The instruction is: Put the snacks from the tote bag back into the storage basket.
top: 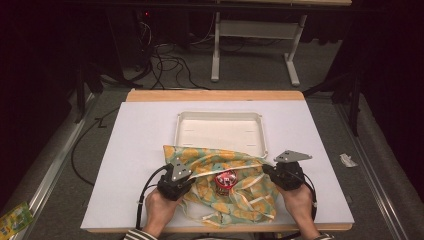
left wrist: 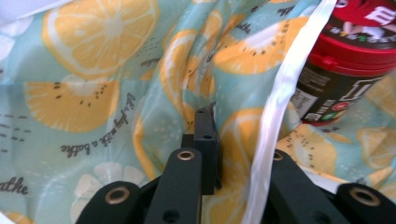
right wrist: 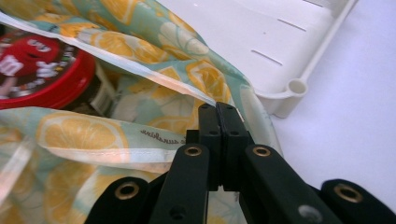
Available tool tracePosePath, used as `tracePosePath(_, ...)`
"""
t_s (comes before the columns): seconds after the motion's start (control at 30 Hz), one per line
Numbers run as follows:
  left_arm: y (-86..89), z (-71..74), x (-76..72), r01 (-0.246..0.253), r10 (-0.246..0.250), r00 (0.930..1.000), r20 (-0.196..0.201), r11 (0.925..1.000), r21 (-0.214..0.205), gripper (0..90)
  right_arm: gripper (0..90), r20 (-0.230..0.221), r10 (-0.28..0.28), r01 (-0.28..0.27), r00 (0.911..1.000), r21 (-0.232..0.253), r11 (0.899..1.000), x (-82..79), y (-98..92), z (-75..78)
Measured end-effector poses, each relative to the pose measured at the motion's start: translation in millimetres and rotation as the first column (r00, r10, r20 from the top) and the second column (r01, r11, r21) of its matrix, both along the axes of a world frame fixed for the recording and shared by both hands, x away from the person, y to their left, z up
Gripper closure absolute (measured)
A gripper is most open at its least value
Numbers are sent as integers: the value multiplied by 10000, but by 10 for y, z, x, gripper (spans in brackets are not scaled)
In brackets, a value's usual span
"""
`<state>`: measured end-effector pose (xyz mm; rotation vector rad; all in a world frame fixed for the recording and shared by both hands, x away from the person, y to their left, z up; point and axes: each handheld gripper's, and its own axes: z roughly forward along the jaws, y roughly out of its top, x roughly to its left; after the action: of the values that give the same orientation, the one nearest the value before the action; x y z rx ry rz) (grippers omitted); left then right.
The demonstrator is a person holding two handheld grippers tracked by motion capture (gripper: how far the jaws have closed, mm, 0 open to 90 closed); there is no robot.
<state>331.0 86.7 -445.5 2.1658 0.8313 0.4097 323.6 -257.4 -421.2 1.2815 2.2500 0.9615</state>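
Scene: a person is sitting at the near edge of a white table (top: 135,150), working a gripper in each hand; forearms are entering from the bottom of the high view.
Bag: a lemon-print cloth bag (top: 235,190) is lying crumpled in the lower centre of the high view, spreading between the two grippers, its far edge overlapping the near rim of the tray.
Candy tub: a red-lidded candy tub (top: 226,179) is sitting inside the bag's opening, lid up, in the lower centre of the high view; it is showing at the upper right of the left gripper view (left wrist: 355,60) and at the upper left of the right gripper view (right wrist: 42,70).
Tray: a white tray (top: 220,131) is resting just behind the bag, at the centre of the high view.
Ribbon: a white ribbon (left wrist: 280,107) is running down the bag's cloth beside the tub in the left gripper view.
Left gripper: the left gripper (top: 175,182) is sitting at the bag's left edge, lower left of centre; in its own view (left wrist: 208,140) the jaws are standing nearly together with a fold of the lemon cloth pinched between them.
Right gripper: the right gripper (top: 285,175) is sitting at the bag's right edge, lower right of centre; in its own view (right wrist: 218,140) the jaws are pressing fully together, clamping the bag's hemmed rim close to the tray's corner.
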Motion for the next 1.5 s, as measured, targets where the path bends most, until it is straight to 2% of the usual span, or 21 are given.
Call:
tracePosePath(0.43, 6, -91, 42, -119, 129, 9994, -318, 9994, 317, 838, 900, -334, -281, 248, 9990, -955, 9951, 238, -4, -133)
tracePosePath(0.77, 26, -175, 22, 44, -37, 9973, -739, 9999, 94, 877, 899, -529, -401, 331, 9978, -1263, 9914, 355, -11, -256)
tracePosePath(0.83, 12, -176, 7, 153, -151, 9965, -821, 9999, 24, 892, 861, -527, -515, 460, 9973, -1011, 9938, 338, -15, -262)
tracePosePath(0.9, 9, -169, -1, 226, -225, 9963, -833, 9997, 5, 895, 844, -462, -495, 449, 9977, -960, 9944, 322, -20, -251)
tracePosePath(0.93, 7, -159, -11, 302, -309, 9955, -891, 9995, -96, 896, 767, -123, -530, 522, 9985, -595, 9969, 226, -30, -184)
tracePosePath(1.17, -4, -135, -27, 413, -448, 9941, -987, 9985, -370, 897, 715, 1071, -314, 307, 9938, 85, 9995, -92, -17, 86)
tracePosePath(1.3, -9, -108, -35, 486, -519, 9945, -912, 9981, -379, 898, 619, 1297, -443, 414, 9906, 251, 9988, -190, -17, 217)
tracePosePath(1.37, -10, -99, -35, 495, -530, 9946, -896, 9980, -402, 898, 650, 1375, -480, 412, 9893, 523, 9978, -227, -24, 260)
tracePosePath(1.5, -29, -97, -34, 522, -559, 9945, -882, 9977, -434, 898, 814, 1074, 354, -426, 9936, 651, 9970, -255, 119, 238)
